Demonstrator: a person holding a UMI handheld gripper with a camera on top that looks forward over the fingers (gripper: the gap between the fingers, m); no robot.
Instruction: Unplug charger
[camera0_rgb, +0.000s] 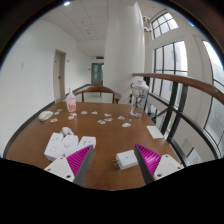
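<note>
A small white charger (126, 159) lies flat on the round wooden table (110, 130), its two metal prongs pointing left and free of any socket. It rests between my fingers, close to the right finger. My gripper (114, 152) is open, its magenta pads apart, and holds nothing. A white power strip or box (58, 148) lies just left of the left finger (82, 158), with a smaller white block (88, 142) at that finger's tip.
Several small white and pink items are scattered across the far half of the table. A clear bottle (71, 101) and a clear jug (138, 97) stand at the back. A chair (97, 92), a white pillar (125, 45) and windows (180, 60) lie beyond.
</note>
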